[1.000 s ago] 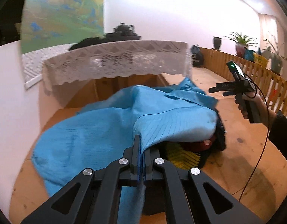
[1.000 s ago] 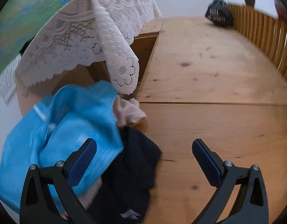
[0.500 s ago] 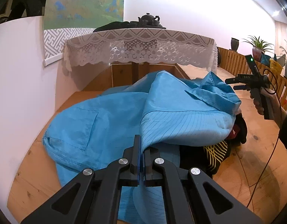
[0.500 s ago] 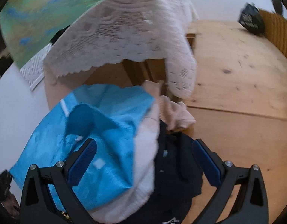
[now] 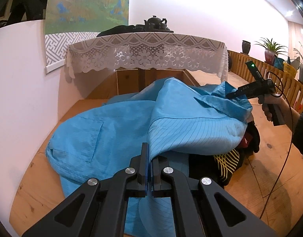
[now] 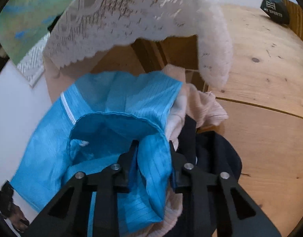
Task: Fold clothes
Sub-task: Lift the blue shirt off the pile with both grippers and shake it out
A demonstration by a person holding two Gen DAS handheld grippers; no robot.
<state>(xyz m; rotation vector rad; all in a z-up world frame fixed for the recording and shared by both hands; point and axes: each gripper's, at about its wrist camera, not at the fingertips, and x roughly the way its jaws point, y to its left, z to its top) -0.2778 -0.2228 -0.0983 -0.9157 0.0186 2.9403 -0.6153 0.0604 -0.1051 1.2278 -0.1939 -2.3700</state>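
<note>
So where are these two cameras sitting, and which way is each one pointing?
Left wrist view: sits on the left claw, looking forward along its fingers across the blue shirt toward the lace-covered table; the person's right hand and right claw show at right.
Right wrist view: sits on the right claw, looking down over the shirt's collar, a pink garment and a dark garment; only its own fingers show.
Shared: the blue shirt, the lace table, the wooden floor.
</note>
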